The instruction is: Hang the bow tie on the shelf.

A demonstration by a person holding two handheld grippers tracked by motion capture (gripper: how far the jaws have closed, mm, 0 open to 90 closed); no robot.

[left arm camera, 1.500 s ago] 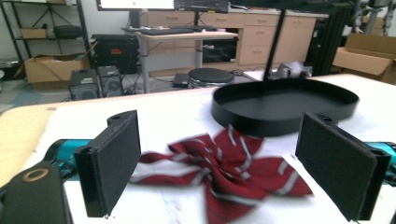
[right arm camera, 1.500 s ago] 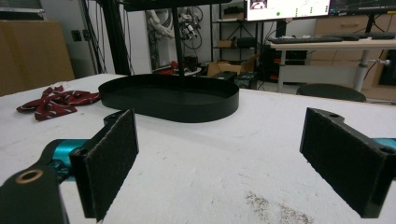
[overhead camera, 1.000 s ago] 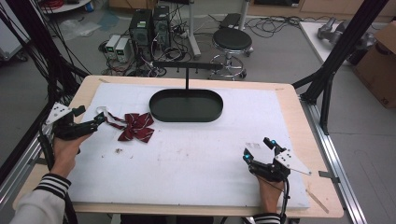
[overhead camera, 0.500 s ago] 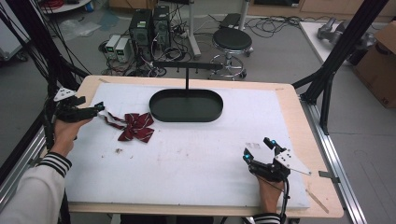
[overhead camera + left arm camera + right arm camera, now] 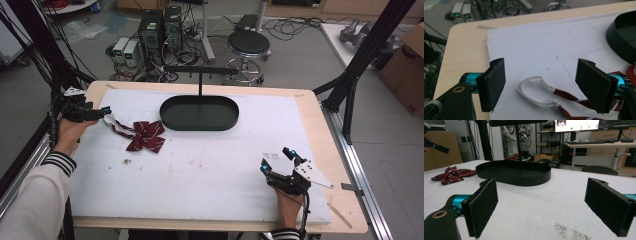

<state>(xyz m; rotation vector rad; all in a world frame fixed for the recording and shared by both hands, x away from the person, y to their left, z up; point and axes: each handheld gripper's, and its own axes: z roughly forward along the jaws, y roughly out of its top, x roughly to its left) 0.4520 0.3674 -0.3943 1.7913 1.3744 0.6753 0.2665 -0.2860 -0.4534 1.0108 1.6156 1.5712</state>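
Nearest the person, the right gripper (image 5: 278, 162) rests low on the white mat (image 5: 210, 165) near the front right corner, its jaws wide apart with nothing between them; a few dark crumbs (image 5: 571, 232) speckle the mat just ahead of it in the right gripper view. The broad middle of the mat between the two hands lies bare, apart from a small fleck (image 5: 127, 161) toward the left. Farther in, on the left, the red striped bow tie (image 5: 146, 136) lies flat on the mat, short of the tray and just to its left, not touching it. Its white elastic loop (image 5: 534, 90) trails toward the left edge of the mat and lies on the surface between the jaws of the left gripper (image 5: 106, 111); those jaws have just been closing but stand apart, the pads clear of the loop on both sides. The left gripper is held by the left hand (image 5: 70, 132) over the mat's left border, close to the rounded corner of the wooden table (image 5: 320, 120). Beyond the bow tie, the black oval tray (image 5: 200, 123) sits at the centre rear of the mat, holding nothing inside; a thin upright post with a crossbar (image 5: 200, 73) rises from its far side. A strip of bare wood frames the mat on all sides.
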